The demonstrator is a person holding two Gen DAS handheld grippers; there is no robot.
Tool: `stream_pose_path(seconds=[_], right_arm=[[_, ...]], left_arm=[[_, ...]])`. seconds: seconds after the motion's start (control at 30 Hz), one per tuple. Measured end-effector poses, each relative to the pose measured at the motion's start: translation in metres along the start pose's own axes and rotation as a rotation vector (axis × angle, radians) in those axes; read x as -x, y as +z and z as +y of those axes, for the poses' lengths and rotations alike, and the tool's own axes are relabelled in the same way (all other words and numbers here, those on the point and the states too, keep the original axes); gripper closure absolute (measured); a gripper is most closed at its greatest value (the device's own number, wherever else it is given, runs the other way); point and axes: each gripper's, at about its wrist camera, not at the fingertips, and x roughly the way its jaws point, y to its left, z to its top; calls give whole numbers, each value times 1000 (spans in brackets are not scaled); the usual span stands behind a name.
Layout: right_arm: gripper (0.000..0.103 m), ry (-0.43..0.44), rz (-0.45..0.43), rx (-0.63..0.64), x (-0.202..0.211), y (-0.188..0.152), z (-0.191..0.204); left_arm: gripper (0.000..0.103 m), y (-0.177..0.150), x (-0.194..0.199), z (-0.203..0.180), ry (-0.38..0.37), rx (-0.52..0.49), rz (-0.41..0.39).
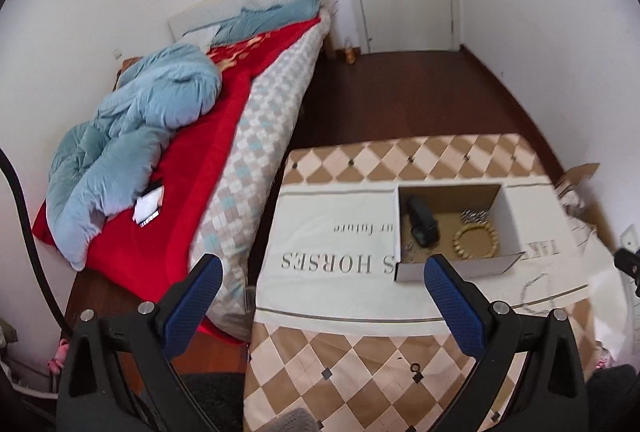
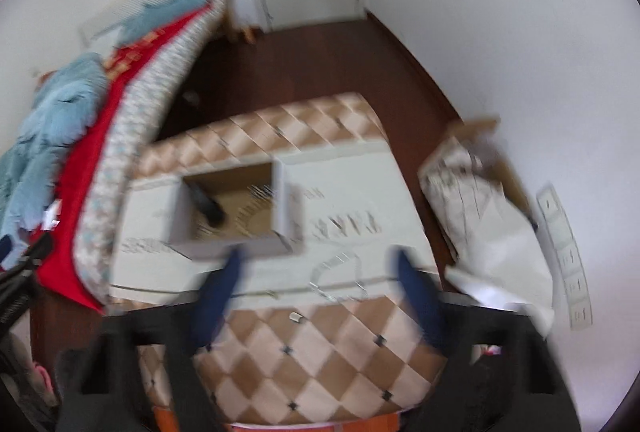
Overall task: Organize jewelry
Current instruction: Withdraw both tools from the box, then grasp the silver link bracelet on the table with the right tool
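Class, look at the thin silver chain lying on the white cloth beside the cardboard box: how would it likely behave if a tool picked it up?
The thin silver chain lies in a loose, irregular loop, so it is probably floppy and would dangle. Its links look fine, so it likely weighs little and could slip from the pads. Pushed, it would probably bunch on the white cloth rather than roll.

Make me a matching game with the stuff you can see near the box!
Things:
1. bead bracelet
2. chain
3. puffy blanket
4. left claw

Places or states:
A. on the white cloth, outside the box
B. open, holding nothing
C. inside the box
D. heaped on the bed

Pairs: 1-C, 2-A, 3-D, 4-B
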Motion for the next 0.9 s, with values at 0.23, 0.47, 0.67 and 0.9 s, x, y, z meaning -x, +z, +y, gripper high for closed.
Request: stream_pose_path(seconds=[0.23, 0.47, 0.67, 0.9], right_arm=[[52, 9, 187, -115, -116, -25, -53], [51, -8, 280, -106, -178, -41, -39], [99, -86, 208, 1, -173, -47, -20], [103, -53, 221, -134, -161, -53, -65]], left_arm=[[0, -24, -61, -36, 69, -82, 114], [0, -39, -99, -68, 94, -167, 190], [0, -48, -104, -108, -15, -228, 235], [3, -66, -117, -176, -201, -323, 330]])
